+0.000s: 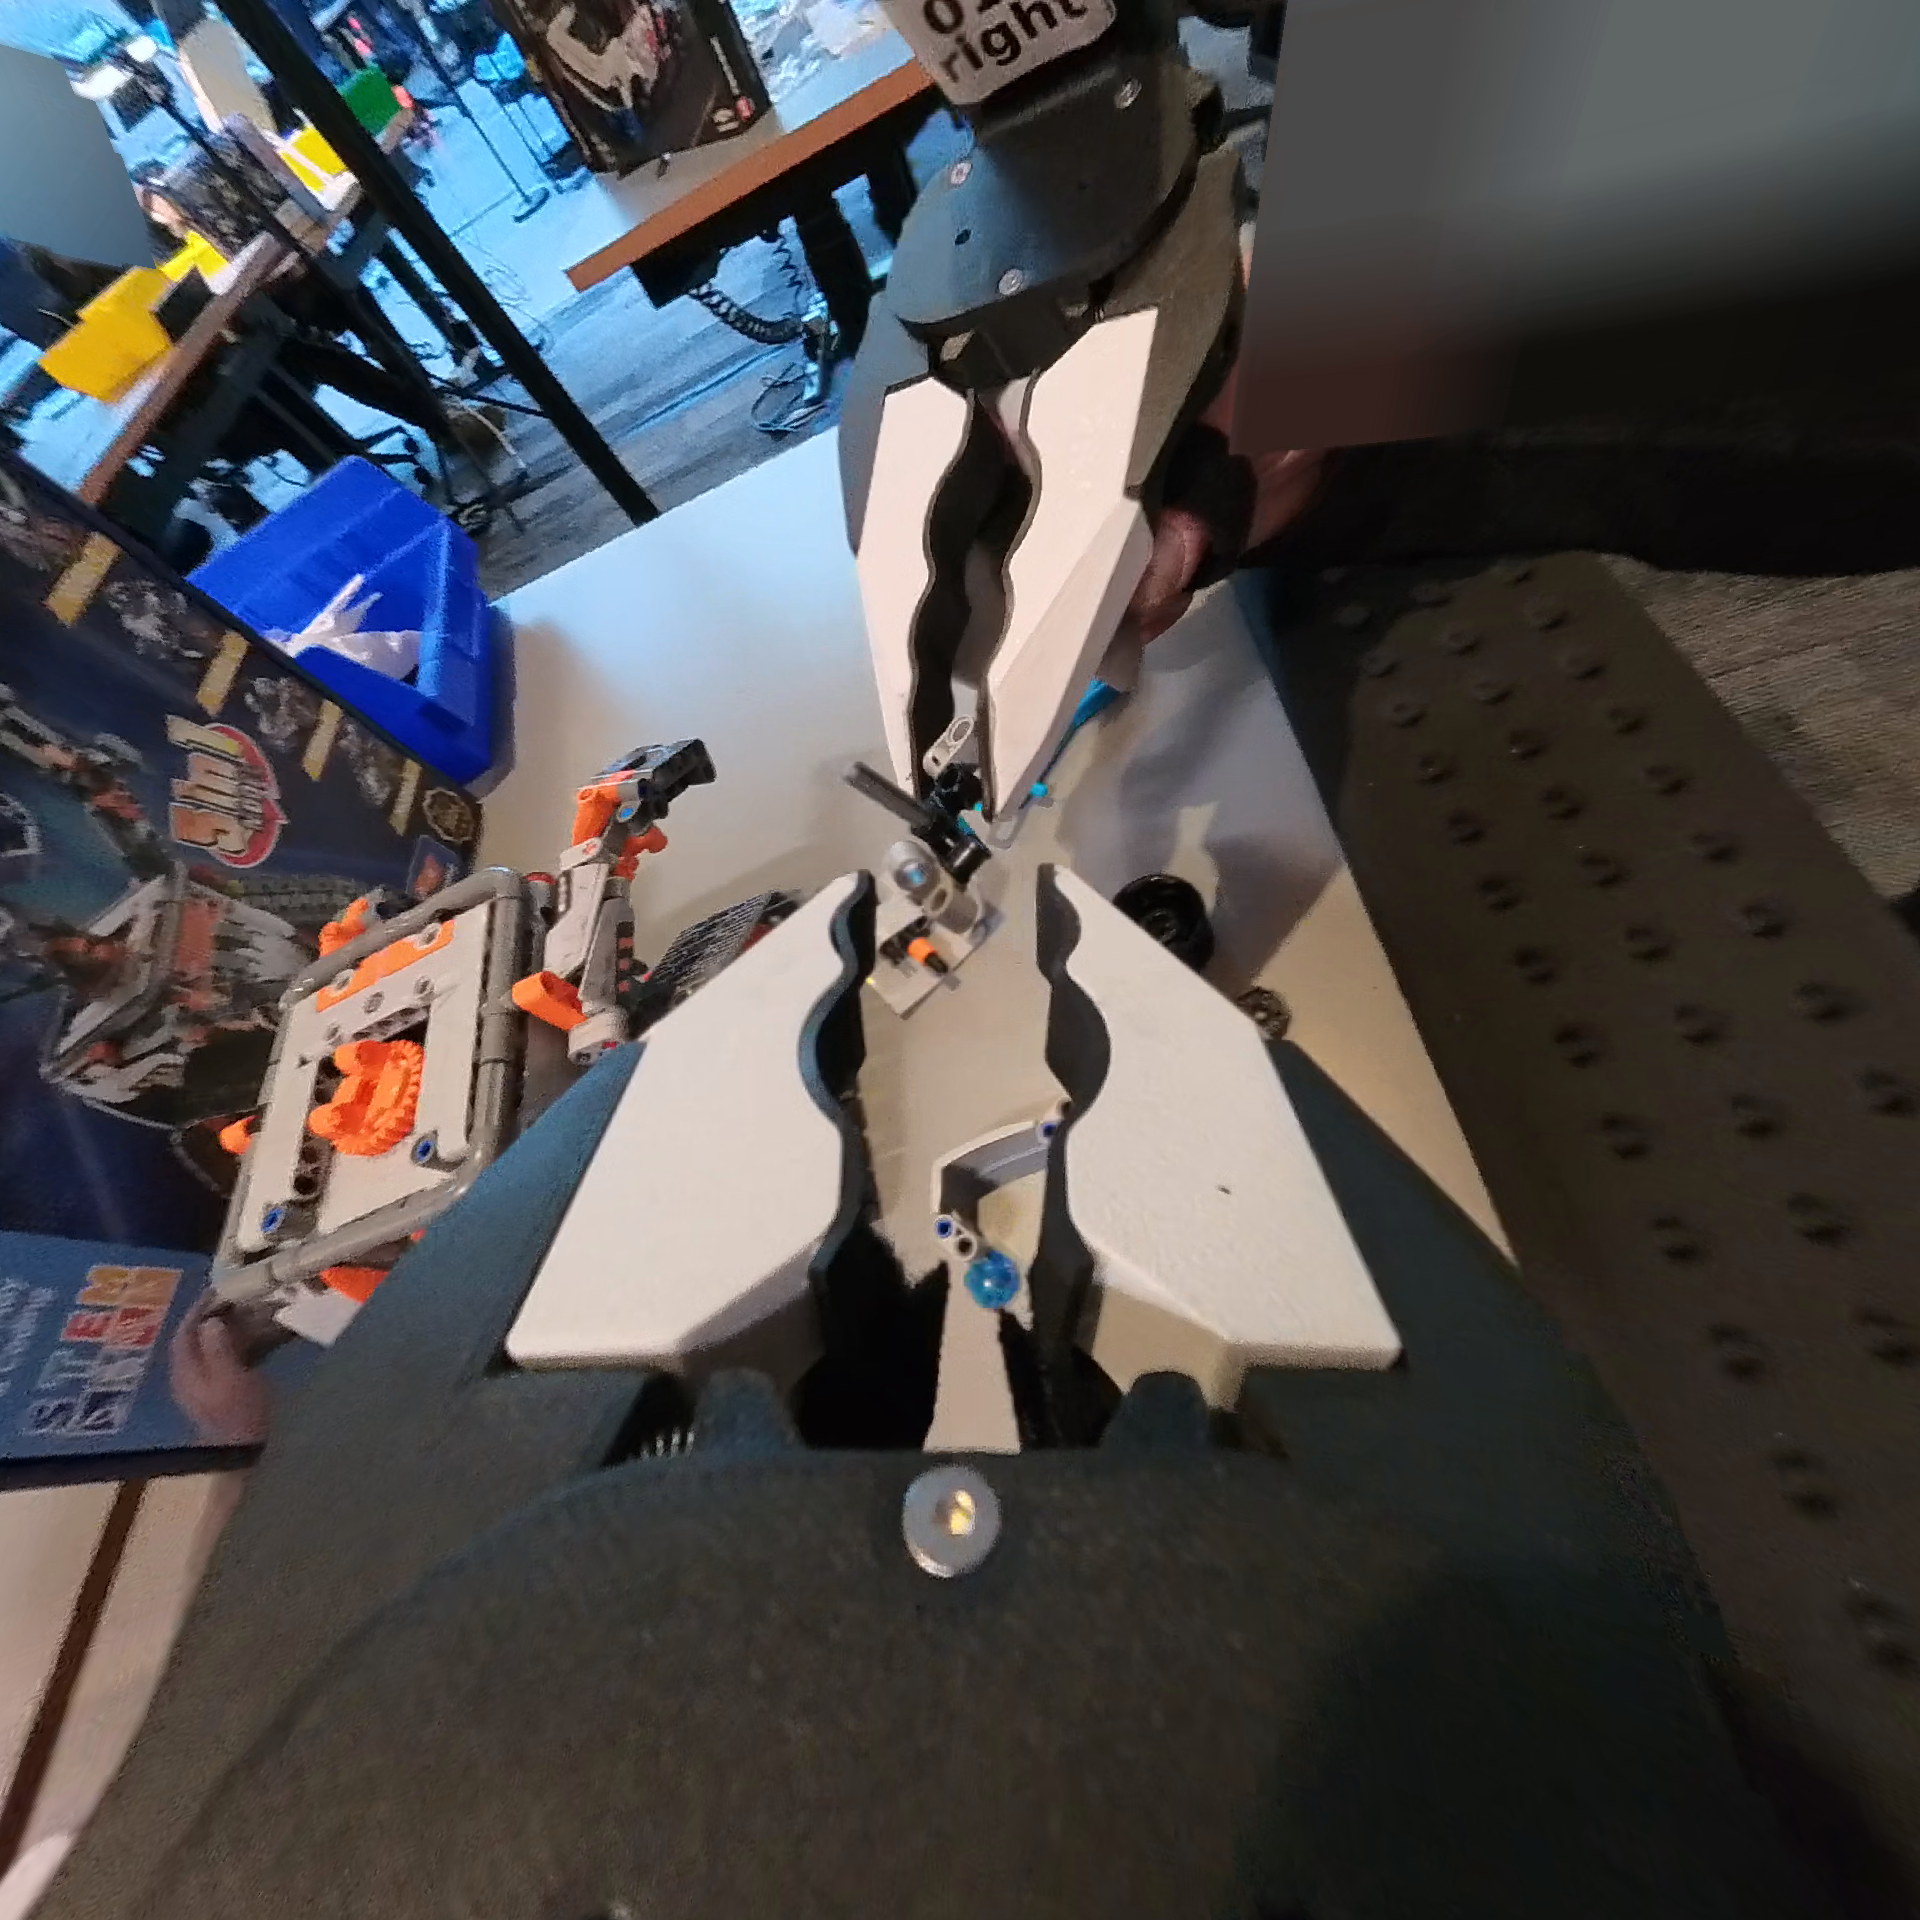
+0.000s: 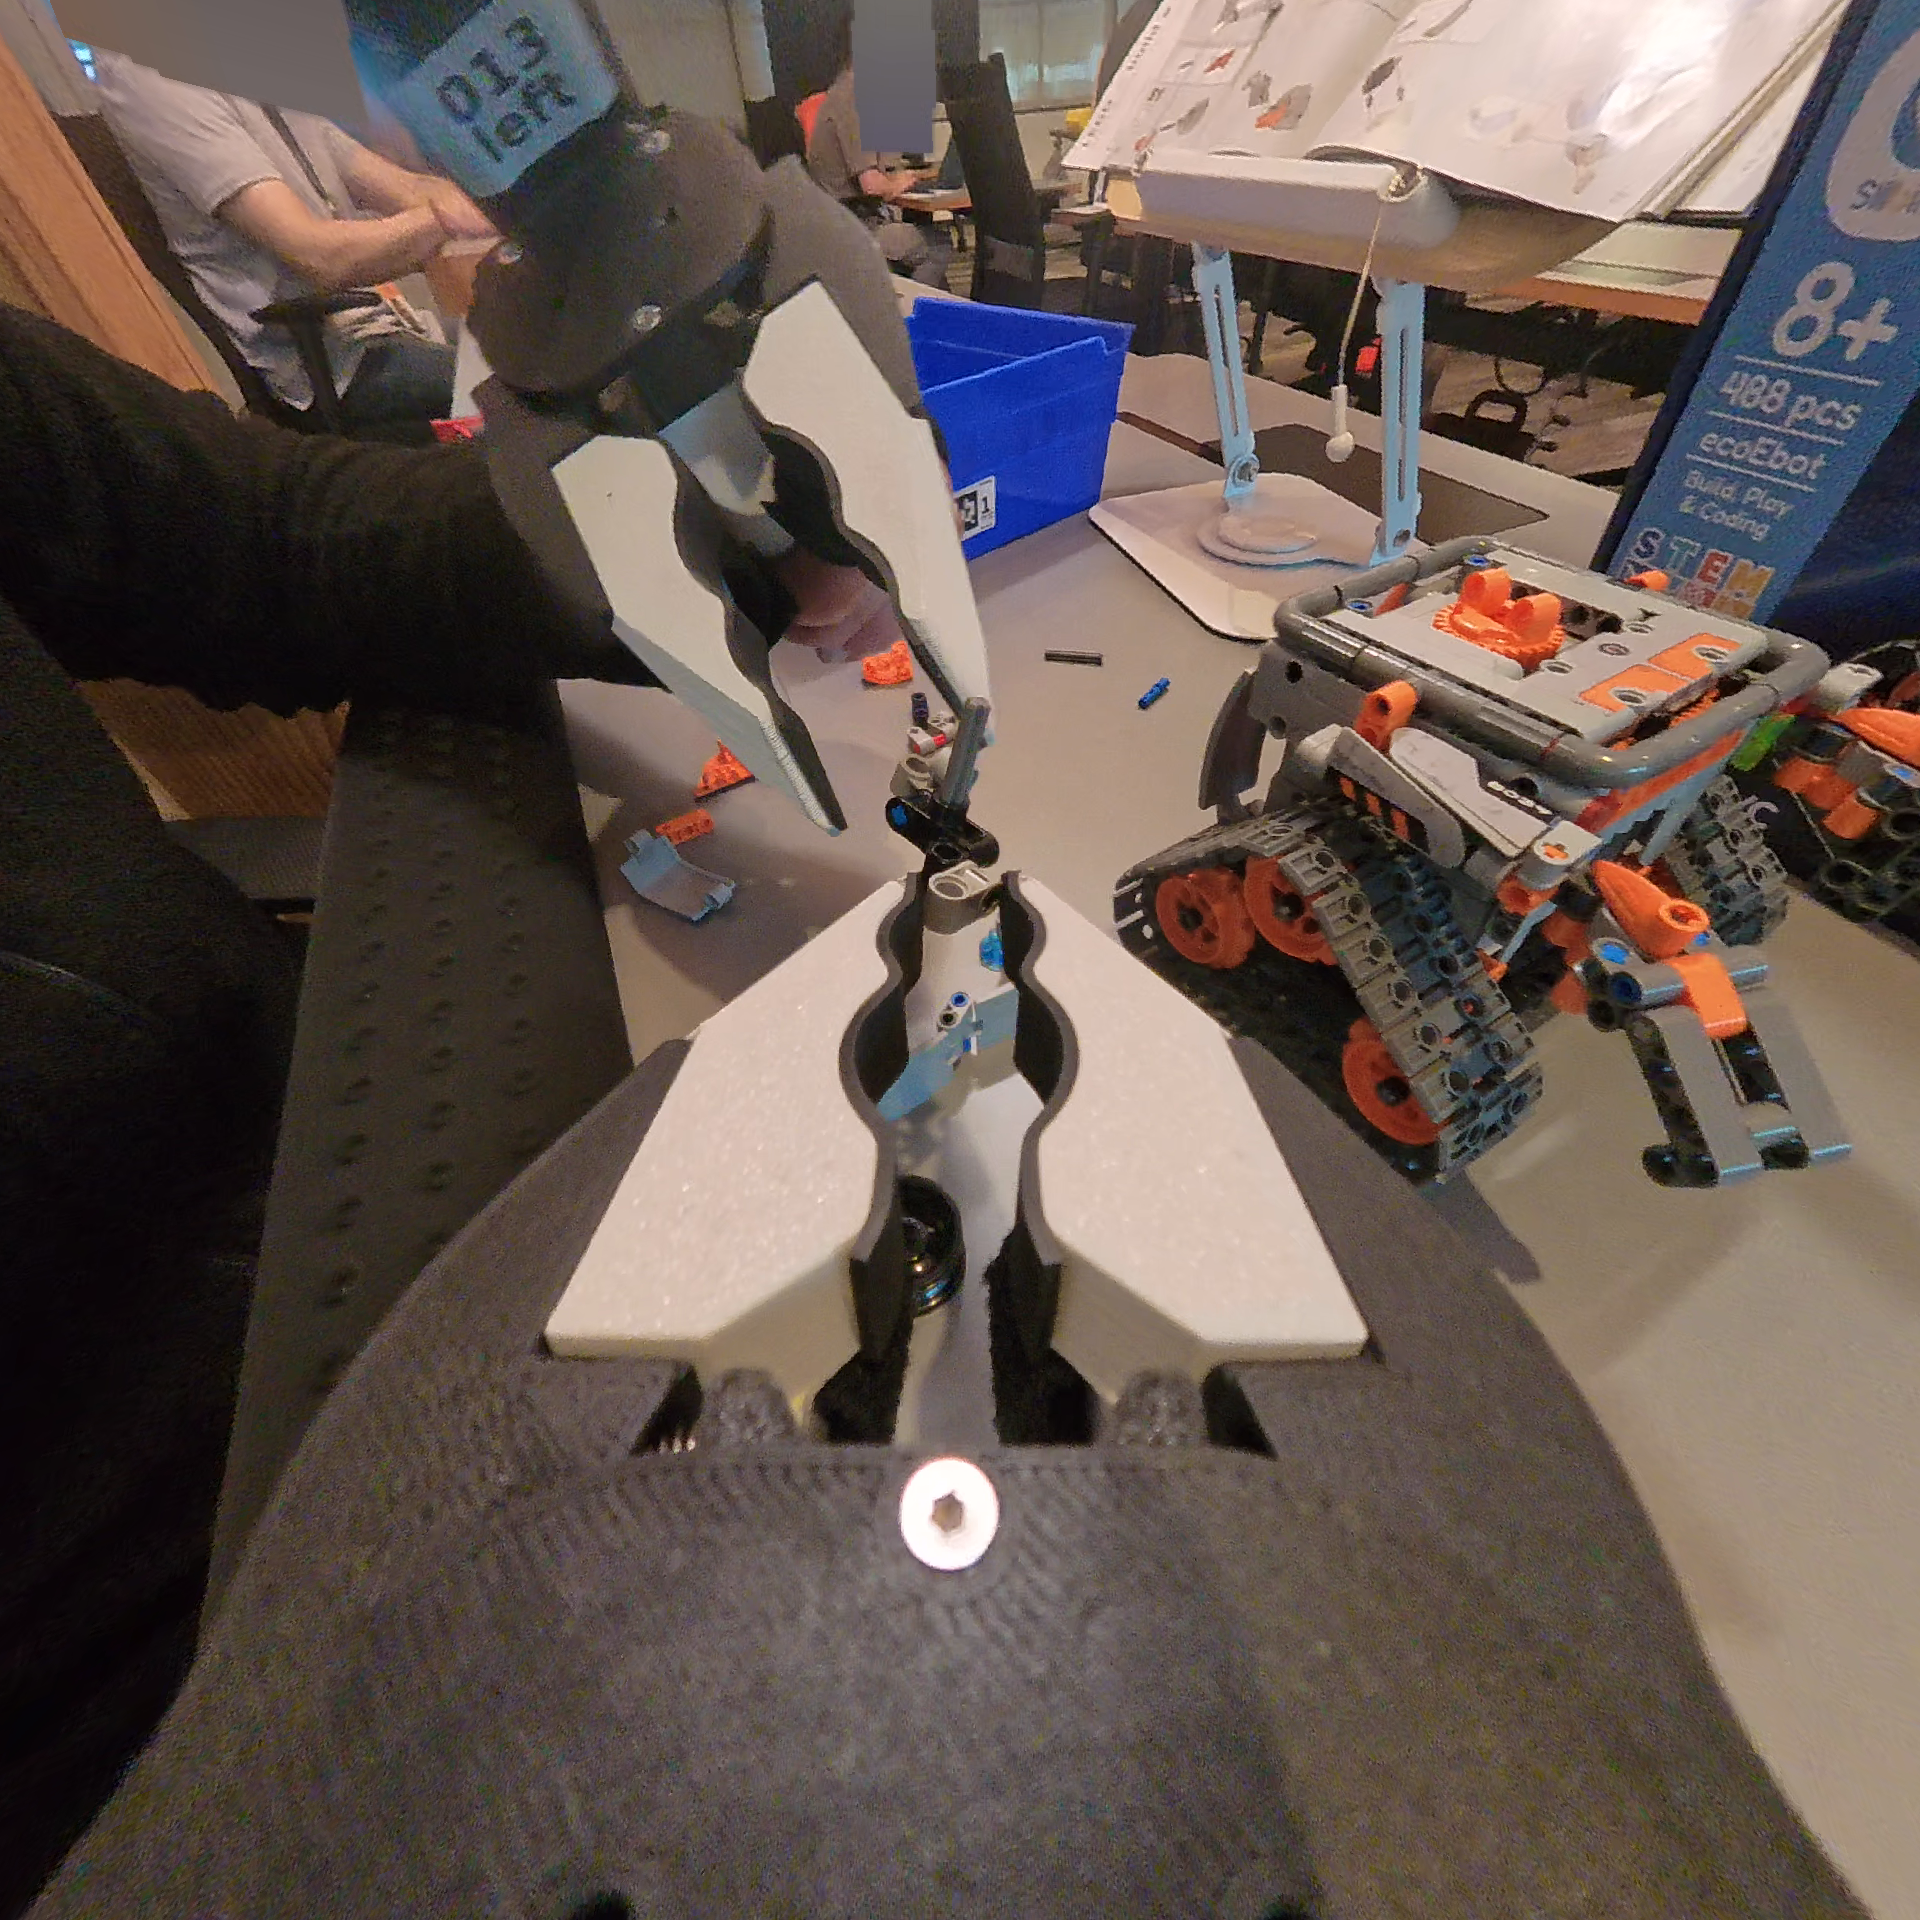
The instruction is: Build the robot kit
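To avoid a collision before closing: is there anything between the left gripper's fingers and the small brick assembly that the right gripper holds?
Nothing visible. The left gripper is open, and the grey end of the small brick assembly, held by the right gripper, lies between its fingers. The tracked model stands off to the side.

1. A white label with black print sits on the body of the right gripper (image 1: pixel 961 774).
2. A pale label with dark print sits on the body of the left gripper (image 2: pixel 904 769).
3. The tall blue product box (image 2: pixel 1787 416) carries white print, a number mark and multicoloured letters.
4. A small black-and-white sticker (image 2: pixel 977 506) is on the blue bin (image 2: pixel 1039 416).
5. The open instruction booklet (image 2: pixel 1455 83) on its stand has print too small to read.
6. The tracked robot model (image 2: pixel 1455 831) has faint print on a grey side panel.
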